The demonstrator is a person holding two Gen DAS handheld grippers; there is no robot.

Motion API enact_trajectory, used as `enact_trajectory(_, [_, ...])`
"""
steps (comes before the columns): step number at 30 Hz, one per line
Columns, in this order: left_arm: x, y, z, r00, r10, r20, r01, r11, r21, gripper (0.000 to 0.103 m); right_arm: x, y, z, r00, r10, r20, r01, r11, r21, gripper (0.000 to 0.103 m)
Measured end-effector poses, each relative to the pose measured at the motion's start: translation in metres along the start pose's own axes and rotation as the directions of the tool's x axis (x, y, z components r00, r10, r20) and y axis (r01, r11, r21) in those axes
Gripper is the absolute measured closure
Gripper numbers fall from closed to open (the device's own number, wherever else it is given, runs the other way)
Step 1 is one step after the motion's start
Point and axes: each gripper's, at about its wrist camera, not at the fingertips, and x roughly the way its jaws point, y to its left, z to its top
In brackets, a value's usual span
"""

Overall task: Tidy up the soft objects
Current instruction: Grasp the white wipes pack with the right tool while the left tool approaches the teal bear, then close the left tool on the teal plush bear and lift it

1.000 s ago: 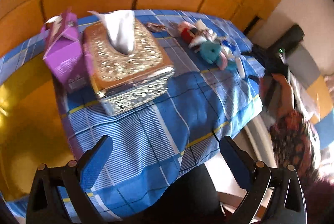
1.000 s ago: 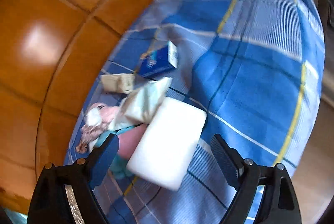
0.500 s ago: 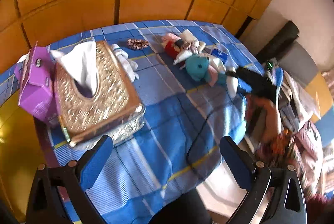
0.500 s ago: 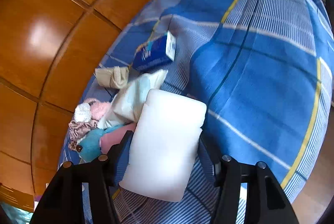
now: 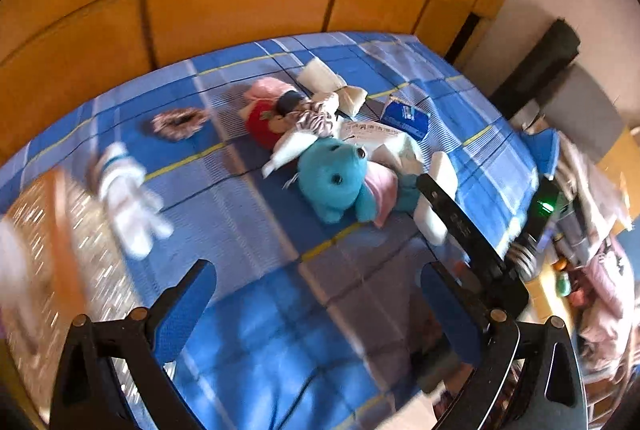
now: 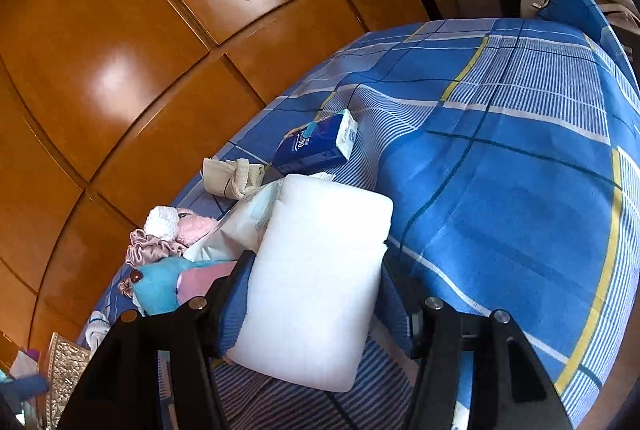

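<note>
Squishy white foam block (image 6: 316, 282) in R tool (image 6: 312, 306)

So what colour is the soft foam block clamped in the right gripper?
White foam block, clearest in the right wrist view.

My left gripper (image 5: 318, 294), low in its frame, has black angular arms, round silver screws at the joints and blue textured pads (image 5: 182, 310). My right gripper (image 6: 314, 304), lower centre, shows the same black frame, silver screws and blue pads (image 6: 232, 304).
</note>
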Motion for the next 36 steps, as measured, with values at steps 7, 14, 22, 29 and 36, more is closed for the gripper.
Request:
enact_trajectory(7, [0.051, -0.014, 0.044, 0.999, 0.014, 0.034, -0.014, 1.000, 0.013, 0.005, 0.001, 0.000, -0.003, 1.000, -0.001, 0.026, 0.001, 1.000, -0.015, 0.043])
enact_trajectory(14, [0.091, -0.015, 0.058, 0.998, 0.062, 0.017, -0.062, 0.998, 0.022, 0.022, -0.001, -0.001, -0.005, 0.999, 0.003, 0.039, -0.003, 1.000, -0.015, 0.043])
enact_trajectory(22, [0.109, -0.001, 0.048, 0.999, 0.004, -0.035, -0.004, 1.000, 0.000, 0.052, -0.001, -0.001, -0.006, 0.999, 0.003, 0.048, -0.003, 1.000, -0.017, 0.043])
enact_trajectory(29, [0.076, 0.014, 0.035, 1.000, 0.024, 0.013, -0.024, 0.999, -0.044, 0.061, -0.003, -0.003, -0.005, 0.998, 0.009, 0.056, -0.008, 1.000, -0.013, 0.043])
enact_trajectory(36, [0.028, 0.037, 0.009, 0.997, -0.032, 0.071, 0.041, 0.992, -0.117, 0.061, -0.003, -0.001, -0.006, 0.999, 0.001, 0.053, 0.000, 1.000, -0.020, 0.043])
